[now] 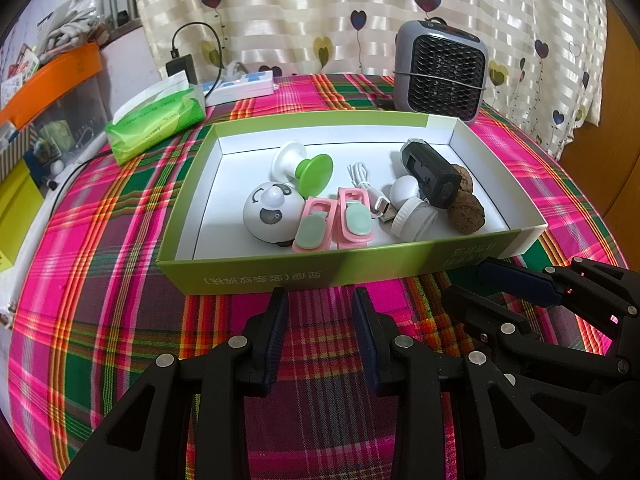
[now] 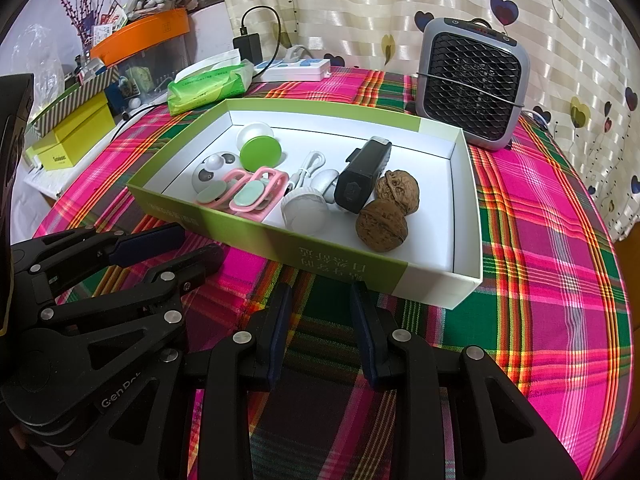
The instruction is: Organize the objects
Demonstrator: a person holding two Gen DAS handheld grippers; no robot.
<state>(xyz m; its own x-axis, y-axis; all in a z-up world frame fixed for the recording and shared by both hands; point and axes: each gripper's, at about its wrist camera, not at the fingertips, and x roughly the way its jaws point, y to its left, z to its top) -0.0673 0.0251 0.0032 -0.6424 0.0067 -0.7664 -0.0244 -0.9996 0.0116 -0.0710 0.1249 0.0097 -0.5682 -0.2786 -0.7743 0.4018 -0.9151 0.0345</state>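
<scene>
A shallow green box (image 1: 320, 274) (image 2: 248, 230) with a white inside lies on the plaid cloth. In it are a panda-faced ball (image 1: 272, 216) (image 2: 210, 172), a green-and-white disc toy (image 1: 314, 172) (image 2: 260, 156), two pink clips (image 1: 336, 220) (image 2: 250, 196), a white cable (image 1: 362, 178) (image 2: 308, 168), a white jar (image 1: 412, 220) (image 2: 304, 208), a black device (image 1: 432, 176) (image 2: 360, 180) and two walnuts (image 1: 466, 212) (image 2: 382, 226). My left gripper (image 1: 320, 296) (image 2: 200, 242) hovers open and empty in front of the box. Beside it, my right gripper (image 2: 320, 292) (image 1: 466, 282) is open too, holding nothing.
A grey fan heater (image 1: 440, 72) (image 2: 474, 84) stands behind the box. A green tissue pack (image 1: 156, 120) (image 2: 208, 88), a white power strip (image 1: 240, 86) (image 2: 296, 70) and a black charger (image 1: 182, 66) sit at the back left. Storage boxes (image 2: 76, 136) crowd the left edge.
</scene>
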